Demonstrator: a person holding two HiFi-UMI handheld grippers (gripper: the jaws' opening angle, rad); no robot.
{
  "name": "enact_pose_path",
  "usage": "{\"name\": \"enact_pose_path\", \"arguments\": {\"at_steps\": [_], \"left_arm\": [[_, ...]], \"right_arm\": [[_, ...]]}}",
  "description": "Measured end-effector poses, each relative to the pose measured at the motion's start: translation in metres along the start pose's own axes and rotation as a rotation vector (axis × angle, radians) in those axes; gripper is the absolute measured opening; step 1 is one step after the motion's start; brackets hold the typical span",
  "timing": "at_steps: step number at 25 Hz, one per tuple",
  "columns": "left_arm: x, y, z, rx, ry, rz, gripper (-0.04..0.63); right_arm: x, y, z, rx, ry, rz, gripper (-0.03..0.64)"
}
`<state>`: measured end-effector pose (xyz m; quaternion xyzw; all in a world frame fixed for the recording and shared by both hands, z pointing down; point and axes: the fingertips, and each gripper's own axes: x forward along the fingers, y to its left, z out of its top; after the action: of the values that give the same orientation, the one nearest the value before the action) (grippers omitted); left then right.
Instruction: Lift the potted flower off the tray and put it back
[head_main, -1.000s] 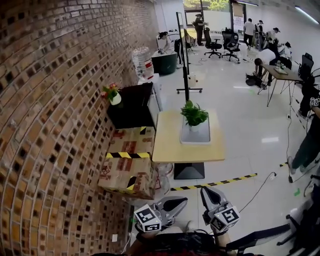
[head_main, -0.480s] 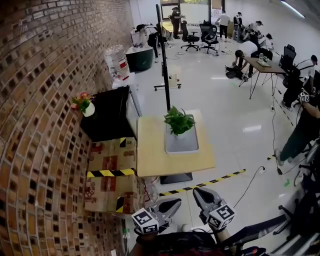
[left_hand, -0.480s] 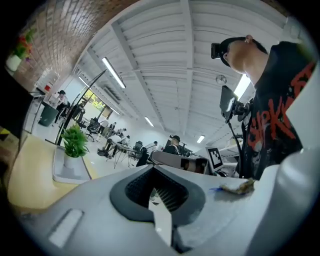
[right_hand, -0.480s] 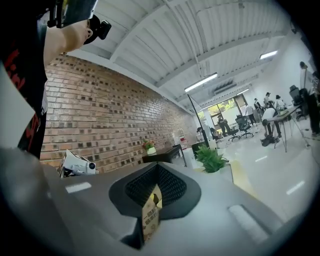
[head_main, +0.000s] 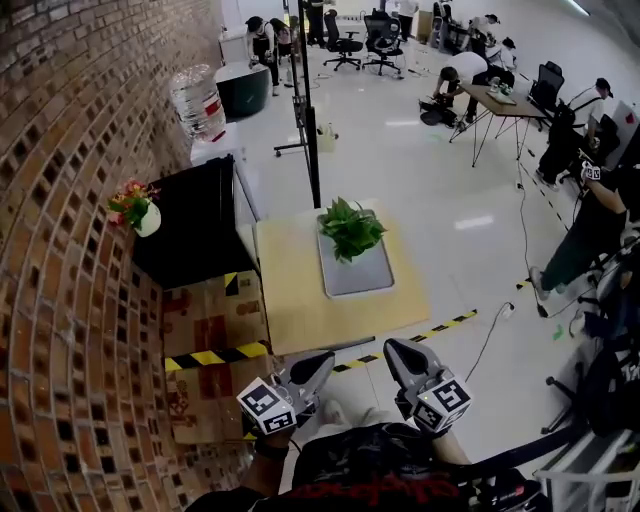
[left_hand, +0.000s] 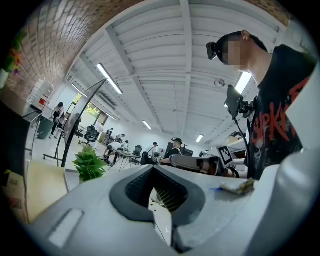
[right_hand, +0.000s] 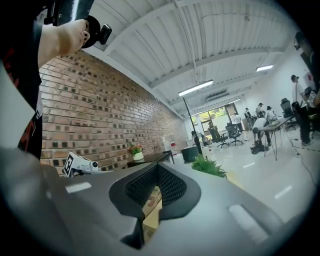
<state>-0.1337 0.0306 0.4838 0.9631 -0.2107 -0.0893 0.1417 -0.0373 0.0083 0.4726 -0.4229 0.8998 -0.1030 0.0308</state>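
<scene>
The potted flower (head_main: 350, 228), a green leafy plant, stands at the far end of a grey tray (head_main: 362, 275) on a small wooden table (head_main: 310, 310). Both grippers are held low in front of the table's near edge, well short of the tray. My left gripper (head_main: 318, 362) and my right gripper (head_main: 392, 350) both have their jaws together and hold nothing. In the left gripper view the plant (left_hand: 89, 165) shows to the left of the shut left gripper (left_hand: 159, 192). The right gripper view has the plant (right_hand: 209, 166) to the right of the shut right gripper (right_hand: 152, 192).
A brick wall runs along the left. Against it stand a black cabinet (head_main: 195, 225) with a small flower vase (head_main: 135, 205), and taped cardboard boxes (head_main: 210, 340). A black pole stand (head_main: 305, 130) rises behind the table. Hazard tape (head_main: 445, 325) crosses the floor; people work at desks beyond.
The table, tray and plant have come closer and lower in the head view. Both grippers have advanced toward the table's near edge, jaws still together.
</scene>
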Motion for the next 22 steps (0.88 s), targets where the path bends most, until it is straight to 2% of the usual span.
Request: {"name": "enact_pose_path", "arguments": {"at_steps": [5,10,14,16,19,22], "left_arm": [[-0.003,0.009,0.008,-0.048,-0.105,-0.033,-0.006],[0.013,0.019,0.009,-0.023,-0.084,-0.052,-0.006],[0.019,0.045,0.016,-0.028,-0.084,-0.011,-0.006],[0.025,0.057,0.017,-0.036,-0.070,0.015,-0.006],[0.043,0.078,0.020,-0.032,-0.068,0.055,-0.006],[0.069,0.104,0.024,-0.041,-0.036,0.125,-0.006]], "right_arm": [[0.010,-0.007,-0.005,0.007,0.029,-0.041,0.003],[0.026,-0.020,0.006,0.013,0.031,-0.048,0.003],[0.055,-0.040,-0.004,0.025,0.034,-0.006,0.003],[0.070,-0.062,-0.013,-0.032,0.063,-0.006,0.003],[0.099,-0.118,-0.037,-0.181,0.118,-0.021,0.005],[0.134,-0.178,-0.075,-0.228,0.177,-0.001,0.113]]}}
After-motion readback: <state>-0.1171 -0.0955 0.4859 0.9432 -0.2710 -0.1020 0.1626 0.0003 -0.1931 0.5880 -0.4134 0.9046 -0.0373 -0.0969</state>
